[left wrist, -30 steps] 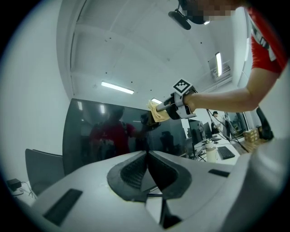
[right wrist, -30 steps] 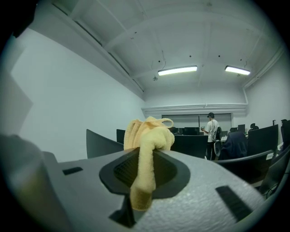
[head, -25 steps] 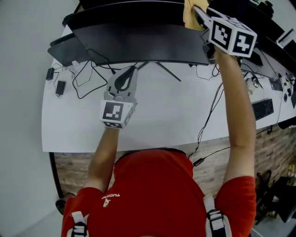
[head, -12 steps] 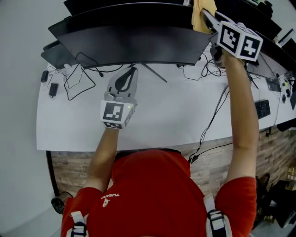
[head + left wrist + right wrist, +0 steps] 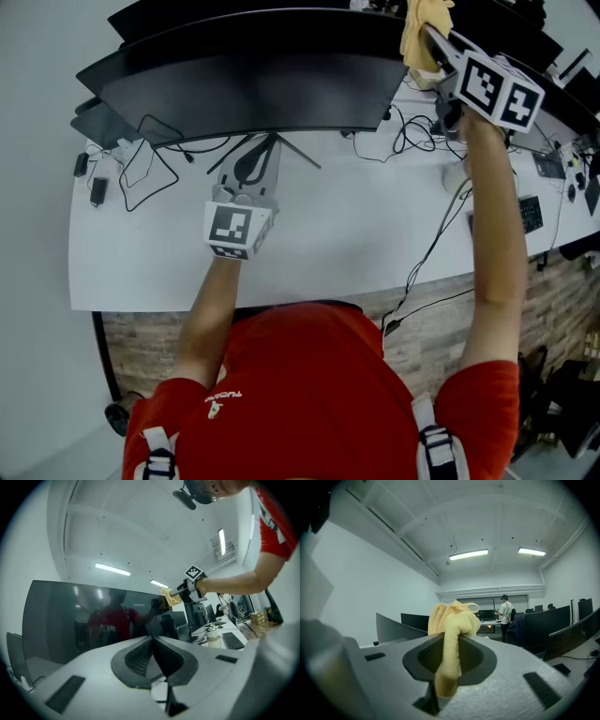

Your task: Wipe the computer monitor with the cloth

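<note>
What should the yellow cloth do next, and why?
Probably slide the cloth down and left across the monitor. The right gripper is shut on the cloth up at the monitor's top right corner, so nearly all the dark screen lies to its left. The left gripper is shut and empty, low over the desk.

yellow cloth [image 5: 424,36], black monitor [image 5: 244,84], white table [image 5: 356,234], red shirt [image 5: 309,394], grey tool [image 5: 246,169].

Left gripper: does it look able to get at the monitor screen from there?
Probably yes. The left gripper, jaws shut and empty, faces the monitor with nothing between them; the stand legs and cables lie lower, on the desk. It would arrive bare: the cloth is in the right gripper.
</note>
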Motion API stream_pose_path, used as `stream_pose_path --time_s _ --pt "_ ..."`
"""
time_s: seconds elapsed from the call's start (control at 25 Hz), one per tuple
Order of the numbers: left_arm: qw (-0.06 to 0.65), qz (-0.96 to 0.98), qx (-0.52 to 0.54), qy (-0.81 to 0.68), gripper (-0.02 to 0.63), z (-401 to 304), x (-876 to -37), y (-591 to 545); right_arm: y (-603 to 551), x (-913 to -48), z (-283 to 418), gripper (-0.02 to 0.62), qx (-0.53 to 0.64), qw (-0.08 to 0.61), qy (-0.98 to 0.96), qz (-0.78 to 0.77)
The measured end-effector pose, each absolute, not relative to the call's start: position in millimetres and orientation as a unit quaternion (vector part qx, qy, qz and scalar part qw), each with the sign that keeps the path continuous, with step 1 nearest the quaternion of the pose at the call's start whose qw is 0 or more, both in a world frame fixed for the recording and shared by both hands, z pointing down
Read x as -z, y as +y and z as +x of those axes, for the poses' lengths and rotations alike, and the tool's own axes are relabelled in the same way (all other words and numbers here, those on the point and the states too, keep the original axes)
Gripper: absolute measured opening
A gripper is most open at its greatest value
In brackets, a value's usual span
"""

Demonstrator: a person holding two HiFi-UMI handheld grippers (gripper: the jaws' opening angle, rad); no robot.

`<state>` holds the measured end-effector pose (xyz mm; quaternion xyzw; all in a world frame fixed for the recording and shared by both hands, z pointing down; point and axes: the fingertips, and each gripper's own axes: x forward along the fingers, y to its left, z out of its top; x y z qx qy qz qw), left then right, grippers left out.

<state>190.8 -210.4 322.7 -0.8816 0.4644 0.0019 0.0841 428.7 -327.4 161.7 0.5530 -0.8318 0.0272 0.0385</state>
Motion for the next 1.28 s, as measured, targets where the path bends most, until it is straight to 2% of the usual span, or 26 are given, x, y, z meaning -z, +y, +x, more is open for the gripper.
stream_pose_path --time_s 0.36,0.84,1.28 --pt "0.088 -0.888 0.003 0.451 0.015 213 -327 -216 -324 -163 468 0.064 -0.058 0.002 -0.825 0.562" --pt "0.087 -0.889 0.009 0.449 0.015 214 -330 -217 -329 -186 468 0.063 -0.121 -0.050 -0.832 0.539" --pt "0.082 -0.887 0.021 0.454 0.015 207 -340 -216 -330 -235 464 0.063 -0.150 -0.048 -0.829 0.536"
